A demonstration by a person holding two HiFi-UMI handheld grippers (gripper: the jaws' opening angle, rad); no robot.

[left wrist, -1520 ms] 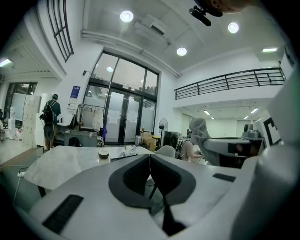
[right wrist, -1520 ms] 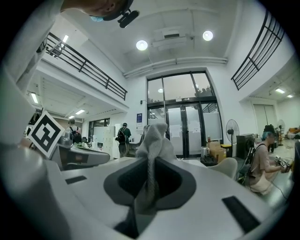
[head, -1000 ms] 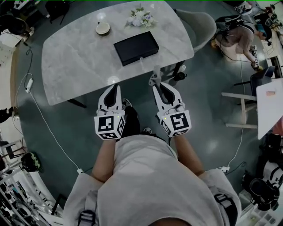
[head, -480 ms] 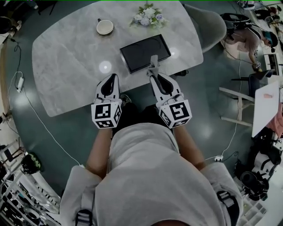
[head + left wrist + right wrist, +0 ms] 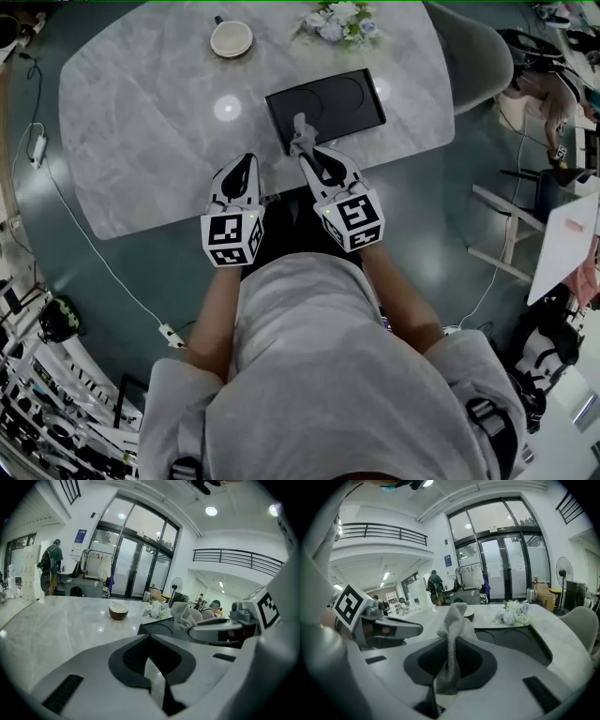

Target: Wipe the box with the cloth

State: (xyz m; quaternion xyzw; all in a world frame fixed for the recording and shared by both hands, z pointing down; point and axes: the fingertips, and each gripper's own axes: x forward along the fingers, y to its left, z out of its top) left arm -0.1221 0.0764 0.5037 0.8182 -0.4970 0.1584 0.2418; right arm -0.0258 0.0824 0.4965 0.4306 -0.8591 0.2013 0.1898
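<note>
Both tongs have closed on the table (image 5: 141,122) since the earlier frames.

Head view: the right tongs (image 5: 300,142) reach over the near edge of the box (image 5: 342,98), with the cloth (image 5: 300,125) at their tips. The left tongs (image 5: 246,165) sit beside them.

Left gripper view: jaws together, empty, box ahead to their right.

Right gripper view: jaws clamped on the cloth, box just beyond. Wiping can probably start.

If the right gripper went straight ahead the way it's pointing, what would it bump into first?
Probably the black box. The right gripper, shut on the cloth, aims across the box's near edge. How high it is above the box is unclear.
</note>
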